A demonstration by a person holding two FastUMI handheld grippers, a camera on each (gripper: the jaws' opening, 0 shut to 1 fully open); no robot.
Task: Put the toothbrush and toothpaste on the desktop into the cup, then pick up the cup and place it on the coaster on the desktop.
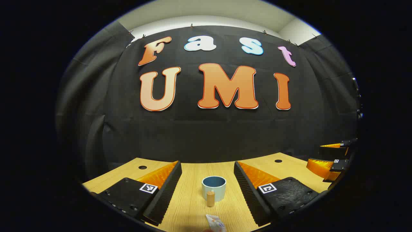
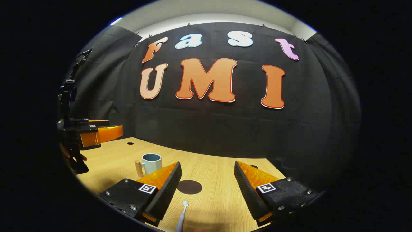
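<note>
In the left gripper view my left gripper (image 1: 207, 180) stands wide, holding nothing, with the cup (image 1: 213, 188) low in the centre between its fingers — the paste (image 1: 216, 223) lies just below it at the bottom edge. In the right gripper view my right gripper (image 2: 207, 180) is wide too and empty; the coaster (image 2: 189, 187) sits lower centre on the desk (image 2: 219, 167), the brush (image 2: 182, 217) beneath it. The cup (image 2: 151, 163) is left of centre.

A pale wood-grain bench (image 1: 190, 206) with round cable holes (image 1: 142, 167) meets a black cloth wall (image 1: 209, 129); above the cloth runs a white wall strip (image 1: 206, 21), softly lit
</note>
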